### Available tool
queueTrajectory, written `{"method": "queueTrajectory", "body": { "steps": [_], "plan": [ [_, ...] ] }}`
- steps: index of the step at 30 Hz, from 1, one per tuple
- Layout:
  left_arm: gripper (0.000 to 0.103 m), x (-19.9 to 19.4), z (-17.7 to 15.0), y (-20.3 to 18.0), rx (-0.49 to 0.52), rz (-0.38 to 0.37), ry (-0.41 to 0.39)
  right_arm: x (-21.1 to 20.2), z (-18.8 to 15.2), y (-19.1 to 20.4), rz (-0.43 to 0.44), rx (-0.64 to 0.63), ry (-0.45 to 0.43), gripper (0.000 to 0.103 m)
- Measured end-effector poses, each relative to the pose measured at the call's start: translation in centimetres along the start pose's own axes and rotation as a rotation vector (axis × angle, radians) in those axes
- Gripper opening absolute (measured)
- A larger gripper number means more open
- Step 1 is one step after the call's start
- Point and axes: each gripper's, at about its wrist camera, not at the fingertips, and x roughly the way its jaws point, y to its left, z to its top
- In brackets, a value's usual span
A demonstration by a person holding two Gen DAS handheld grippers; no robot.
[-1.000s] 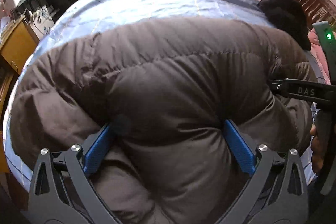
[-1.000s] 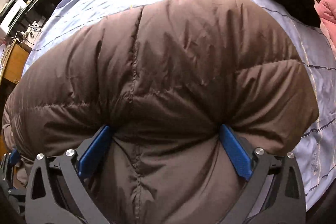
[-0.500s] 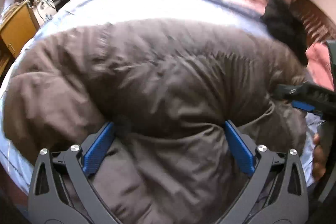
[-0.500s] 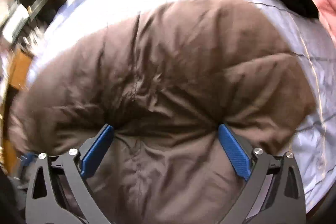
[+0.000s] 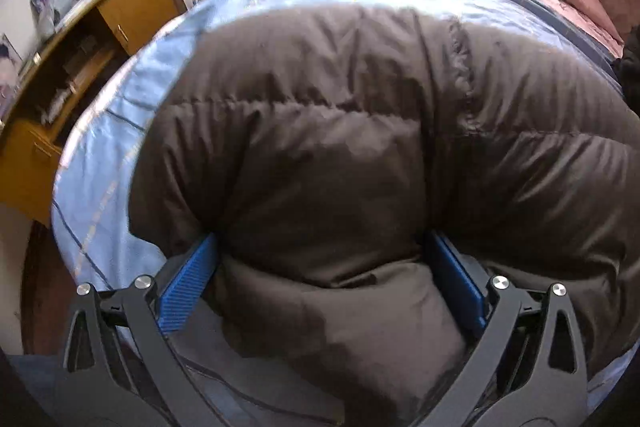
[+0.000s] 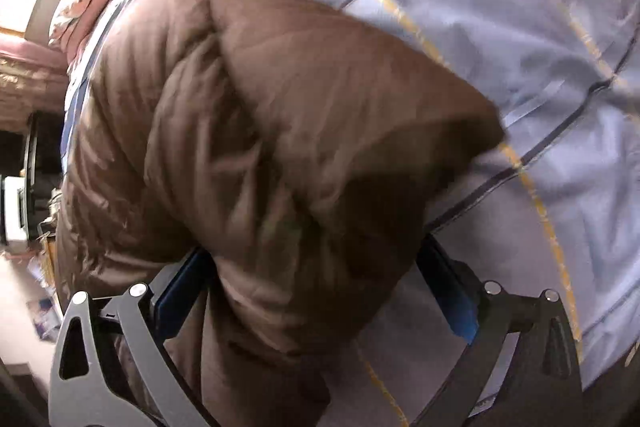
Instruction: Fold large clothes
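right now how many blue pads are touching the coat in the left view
2: one pad presses the coat at lower left, the other at lower right, partly buried in fabric.

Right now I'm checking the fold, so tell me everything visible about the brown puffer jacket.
The brown puffer jacket is a thick, quilted, slightly shiny garment with stitched seams between padded sections. It lies bunched on the light blue bedsheet. A bulge of it sits between the blue pads of the left tool, another between those of the right tool. No zipper or hood shows.
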Motion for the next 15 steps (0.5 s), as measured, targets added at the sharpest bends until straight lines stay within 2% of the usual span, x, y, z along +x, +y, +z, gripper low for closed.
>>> {"method": "queueTrajectory", "body": {
  "steps": [2, 3, 4, 5, 6, 8, 9, 10, 12, 13, 15],
  "plan": [
    [0.101, -1.8, 0.0, 0.8, -0.043, -0.049, -0.079, -4.4, -0.5, 1.8, -0.046, -0.070, -0.197, 0.096],
    [0.101, -2.9, 0.1, 1.1, -0.065, -0.081, -0.128, -7.1, -1.1, 3.2, -0.015, -0.136, -0.318, 0.096],
    [0.101, -3.6, 0.1, 1.4, -0.073, -0.101, -0.156, -8.9, -1.9, 4.7, 0.037, -0.206, -0.397, 0.096],
    [0.101, -4.3, 0.2, 1.4, -0.070, -0.130, -0.184, -10.4, -3.2, 6.6, 0.138, -0.307, -0.439, 0.096],
    [0.101, -4.5, 0.2, 1.2, -0.061, -0.153, -0.188, -10.7, -4.0, 8.2, 0.236, -0.384, -0.420, 0.096],
    [0.101, -4.2, 0.0, -0.1, -0.022, -0.183, -0.154, -9.9, -6.1, 11.0, 0.424, -0.511, -0.320, 0.094],
    [0.101, -3.6, -0.3, -1.0, 0.010, -0.168, -0.126, -8.9, -7.9, 12.8, 0.468, -0.584, -0.271, 0.088],
    [0.101, -2.9, -0.7, -1.9, 0.046, -0.129, -0.096, -8.0, -9.1, 14.1, 0.449, -0.645, -0.253, 0.072],
    [0.101, -1.1, -1.3, -3.3, 0.109, -0.038, -0.046, -4.9, -11.4, 16.9, 0.340, -0.776, -0.199, 0.049],
    [0.101, -0.6, -1.5, -3.5, 0.111, -0.035, -0.041, -2.9, -12.1, 17.6, 0.295, -0.797, -0.150, 0.047],
    [0.101, -0.2, -1.4, -3.3, 0.098, -0.037, -0.028, -0.8, -12.6, 18.0, 0.259, -0.782, -0.165, 0.047]
  ]
}}
